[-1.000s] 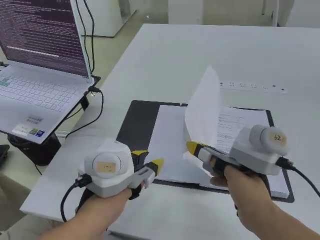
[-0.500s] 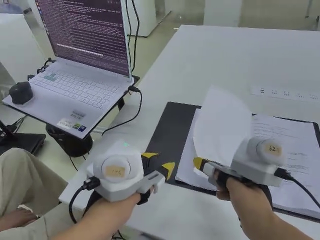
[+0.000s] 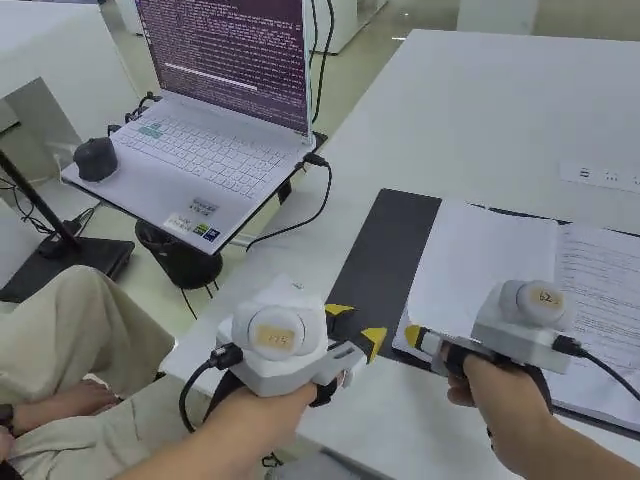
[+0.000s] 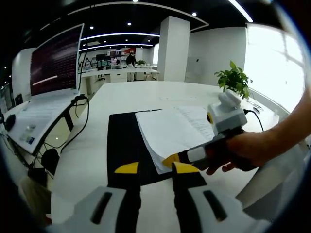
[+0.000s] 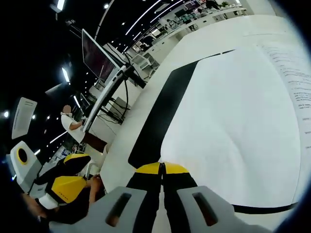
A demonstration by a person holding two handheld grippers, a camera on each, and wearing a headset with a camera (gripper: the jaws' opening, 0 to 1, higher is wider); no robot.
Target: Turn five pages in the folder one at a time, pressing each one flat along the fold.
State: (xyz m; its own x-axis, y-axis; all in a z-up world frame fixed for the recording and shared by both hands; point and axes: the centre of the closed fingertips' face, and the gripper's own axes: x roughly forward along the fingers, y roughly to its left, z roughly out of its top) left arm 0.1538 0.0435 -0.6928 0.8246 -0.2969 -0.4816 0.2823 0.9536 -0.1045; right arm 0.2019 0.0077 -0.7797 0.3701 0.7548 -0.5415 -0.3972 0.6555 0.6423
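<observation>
An open black folder (image 3: 385, 250) (image 4: 121, 141) (image 5: 165, 111) lies on the white table. A blank white page (image 3: 480, 260) (image 4: 170, 128) (image 5: 233, 107) rests flat on its left half, beside a printed page (image 3: 600, 280) (image 5: 296, 73) on the right. My right gripper (image 3: 412, 335) (image 4: 171, 160) (image 5: 163, 168) is shut on the blank page's near left corner, low over the folder's front edge. Left of it, my left gripper (image 3: 356, 325) (image 4: 155, 168) stands open with nothing between its yellow tips, at the folder's near left corner.
A laptop (image 3: 220, 100) on a stand sits off the table's left edge, with a mouse (image 3: 95, 158) beside it and a black cable (image 3: 310, 210) trailing to the table. A white power strip (image 3: 605, 175) lies behind the folder. A potted plant (image 4: 233, 80) stands far off.
The blank page, raised and curved in the right gripper before, now lies flat on the folder's left half. The right gripper came down with it. The head camera swung left.
</observation>
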